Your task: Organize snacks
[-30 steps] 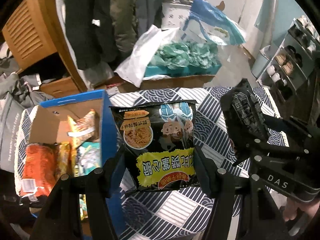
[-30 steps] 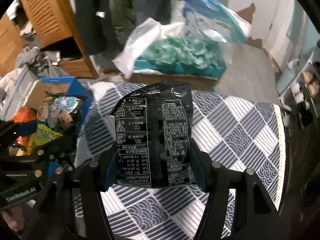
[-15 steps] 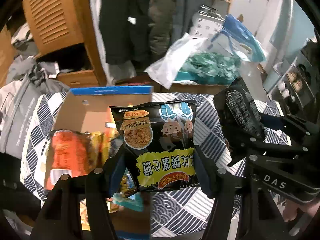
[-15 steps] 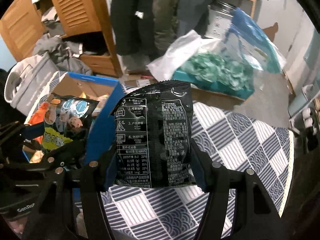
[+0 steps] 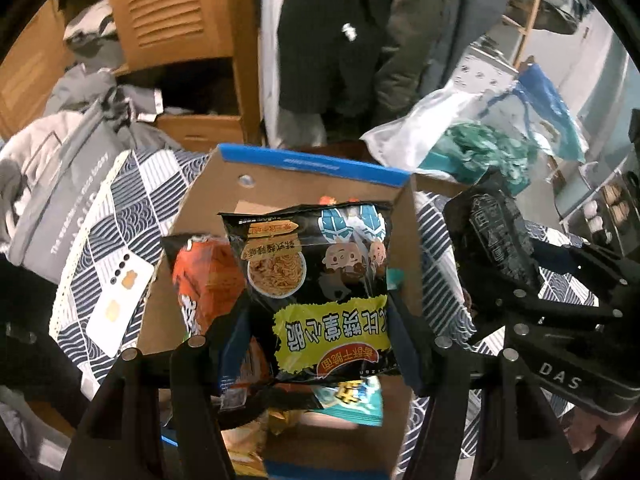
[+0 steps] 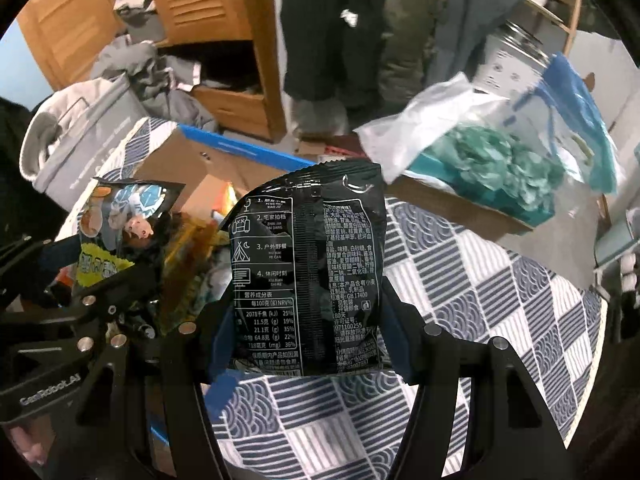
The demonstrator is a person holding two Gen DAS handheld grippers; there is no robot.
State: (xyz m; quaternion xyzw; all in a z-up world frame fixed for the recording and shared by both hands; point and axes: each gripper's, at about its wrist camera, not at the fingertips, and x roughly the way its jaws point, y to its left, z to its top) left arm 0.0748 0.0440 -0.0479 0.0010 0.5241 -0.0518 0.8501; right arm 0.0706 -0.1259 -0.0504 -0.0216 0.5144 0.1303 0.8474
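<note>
My left gripper (image 5: 320, 344) is shut on a black noodle snack bag with a yellow label (image 5: 316, 292), hanging over the open cardboard box with a blue rim (image 5: 312, 164). Inside the box lie an orange bag (image 5: 208, 280) and other snack packs. My right gripper (image 6: 308, 340) is shut on a second black snack bag (image 6: 308, 268), its printed back facing me, above the patterned cloth by the box's right wall. That bag (image 5: 496, 236) and the right gripper show at the right of the left wrist view. In the right wrist view the left gripper's bag (image 6: 120, 224) hangs at the left.
A blue-and-white patterned cloth (image 6: 480, 304) covers the table. A white phone (image 5: 120, 300) lies left of the box, beside a grey tote bag (image 5: 60, 200). Beyond the table are a box of teal packets (image 6: 492, 172) under plastic, a wooden cabinet (image 5: 172, 12) and hanging coats.
Both grippers have swept left with their bags. The left bag went from above the cloth to over the box's inside; the right bag now hangs at the box's right wall.
</note>
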